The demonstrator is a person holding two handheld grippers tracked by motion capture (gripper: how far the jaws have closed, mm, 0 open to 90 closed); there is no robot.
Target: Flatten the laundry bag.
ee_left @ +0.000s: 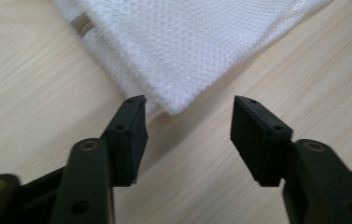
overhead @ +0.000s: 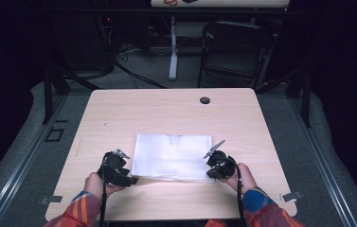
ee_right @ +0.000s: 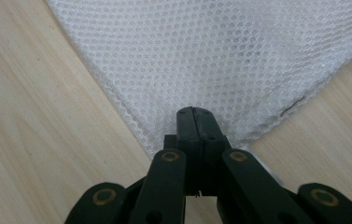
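A white mesh bag [overhead: 172, 156] lies flat on the wooden table [overhead: 171, 113], near its front edge. My left gripper [overhead: 128, 178] sits at the bag's near left corner. In the left gripper view it [ee_left: 188, 122] is open, and the corner of the mesh bag [ee_left: 183, 42] lies just ahead of the gap between the jaws. My right gripper [overhead: 212, 172] is at the bag's near right corner. In the right gripper view it [ee_right: 195, 117] is shut on that corner of the mesh bag [ee_right: 215, 56].
A round cable hole [overhead: 205, 100] sits in the table's far part. Behind the table stand a dark folding chair [overhead: 233, 49] and a white table leg [overhead: 173, 47]. A small metal zipper end [ee_left: 82, 24] shows on the bag's edge.
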